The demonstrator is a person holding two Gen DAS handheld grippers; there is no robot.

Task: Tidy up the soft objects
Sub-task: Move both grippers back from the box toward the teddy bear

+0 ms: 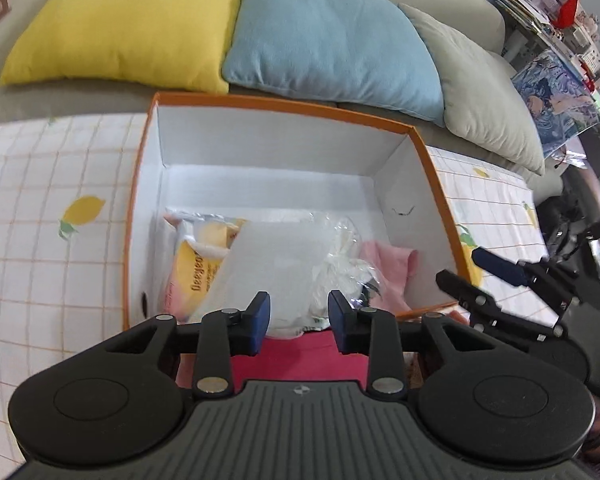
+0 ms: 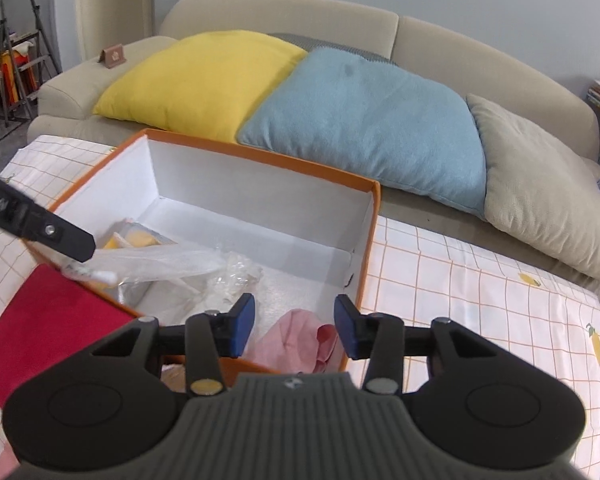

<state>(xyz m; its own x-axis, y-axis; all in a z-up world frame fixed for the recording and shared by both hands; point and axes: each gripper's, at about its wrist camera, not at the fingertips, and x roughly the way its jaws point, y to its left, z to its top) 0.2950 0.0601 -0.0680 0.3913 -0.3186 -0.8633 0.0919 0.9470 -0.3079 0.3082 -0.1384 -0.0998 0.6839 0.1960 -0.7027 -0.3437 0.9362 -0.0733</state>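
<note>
Writing: yellow packet (image 1: pixel 198 268) in box, lower left of left wrist view, printed letters upside down, look like "Deeyeo", rest blurred.
Box: orange box (image 1: pixel 440 184), white inside, lid off, on checked lemon-print cloth (image 1: pixel 40 200), centre of both views.
Box contents: yellow packet at left, clear plastic bag (image 1: pixel 296 264) in middle, pink cloth (image 1: pixel 388 272) at right near corner.
Left gripper (image 1: pixel 299 314): fingers spread, just above near edge of box, clear plastic bag between and beyond the blue pads; grip on it cannot be told.
Right gripper (image 2: pixel 295 326): spread apart, holding nothing, above pink cloth (image 2: pixel 296 340) at near right corner of box.
Red item (image 2: pixel 44 320): flat, lower left of right wrist view, touching box front.
Behind: beige sofa (image 2: pixel 460 40) with yellow cushion (image 2: pixel 204 80), blue cushion (image 2: pixel 364 128), grey cushion (image 2: pixel 540 184).
Far right, left wrist view: cluttered shelf (image 1: pixel 560 20).
</note>
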